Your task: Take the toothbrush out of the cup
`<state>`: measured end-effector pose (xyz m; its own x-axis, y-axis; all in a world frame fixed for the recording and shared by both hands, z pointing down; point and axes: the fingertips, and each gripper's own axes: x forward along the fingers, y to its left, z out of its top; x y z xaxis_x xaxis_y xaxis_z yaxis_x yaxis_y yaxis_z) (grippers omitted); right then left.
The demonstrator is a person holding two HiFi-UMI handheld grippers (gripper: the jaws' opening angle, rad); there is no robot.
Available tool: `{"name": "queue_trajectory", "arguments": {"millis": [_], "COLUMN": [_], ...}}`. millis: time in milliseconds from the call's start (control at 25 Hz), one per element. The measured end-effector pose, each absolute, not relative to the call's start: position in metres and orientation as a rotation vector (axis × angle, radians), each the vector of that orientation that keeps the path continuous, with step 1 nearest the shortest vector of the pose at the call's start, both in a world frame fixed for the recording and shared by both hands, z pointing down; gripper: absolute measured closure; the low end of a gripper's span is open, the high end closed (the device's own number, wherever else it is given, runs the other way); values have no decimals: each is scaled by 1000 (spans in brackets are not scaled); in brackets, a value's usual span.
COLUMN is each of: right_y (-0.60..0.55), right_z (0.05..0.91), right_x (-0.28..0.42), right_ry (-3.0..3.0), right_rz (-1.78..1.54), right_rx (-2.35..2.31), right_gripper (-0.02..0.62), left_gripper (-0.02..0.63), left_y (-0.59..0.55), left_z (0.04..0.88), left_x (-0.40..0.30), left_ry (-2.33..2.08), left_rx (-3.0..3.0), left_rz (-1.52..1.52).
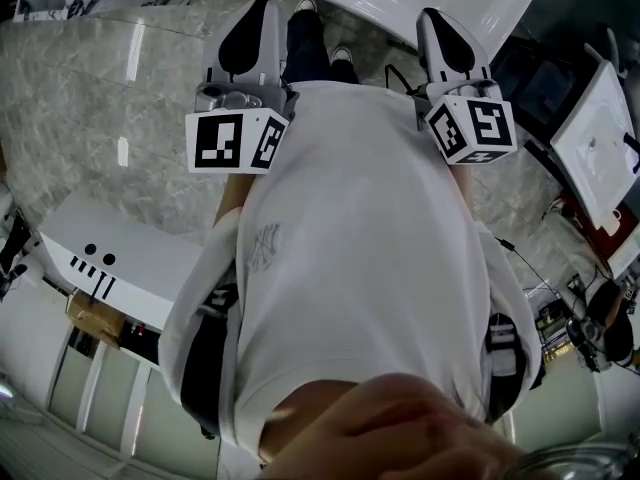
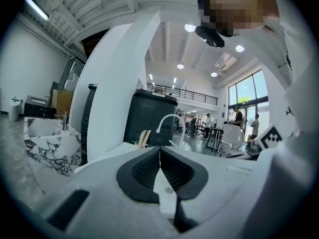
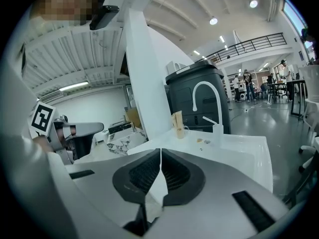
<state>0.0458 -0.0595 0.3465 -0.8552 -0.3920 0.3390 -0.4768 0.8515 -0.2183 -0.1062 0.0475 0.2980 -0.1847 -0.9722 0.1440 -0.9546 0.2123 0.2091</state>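
A cup (image 3: 178, 127) with a pale toothbrush standing in it sits on the white sink counter, left of the curved white faucet (image 3: 204, 99). In the left gripper view the same cup (image 2: 143, 139) shows just above my jaws, far ahead, beside the faucet (image 2: 170, 124). My left gripper (image 2: 159, 151) is shut with nothing in it. My right gripper (image 3: 160, 154) is also shut and holds nothing. In the head view both grippers are held in front of the person's white shirt, the left gripper (image 1: 255, 20) and the right gripper (image 1: 442, 28) side by side, well short of the sink.
A white sink basin (image 3: 241, 151) lies right of the faucet, with a tall black unit (image 3: 197, 91) and a white pillar (image 3: 147, 83) behind it. A marble-patterned counter (image 2: 50, 148) stands at the left. People and tables (image 2: 237, 121) are far off.
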Motion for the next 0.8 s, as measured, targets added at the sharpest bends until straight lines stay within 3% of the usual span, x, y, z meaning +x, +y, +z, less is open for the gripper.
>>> {"name": "queue_trajectory", "arguments": {"millis": [800], "right_y": [-136], "right_z": [348], "right_x": [-110], "right_ry": [-2665], "right_rz": [474], "right_rx": [849], "right_gripper": [580], "left_gripper": [591], "left_y": [-46], "left_z": [315], "left_x": [-282], "left_ry": [-2095], "left_rx": [1909], "left_rz": [-65]}}
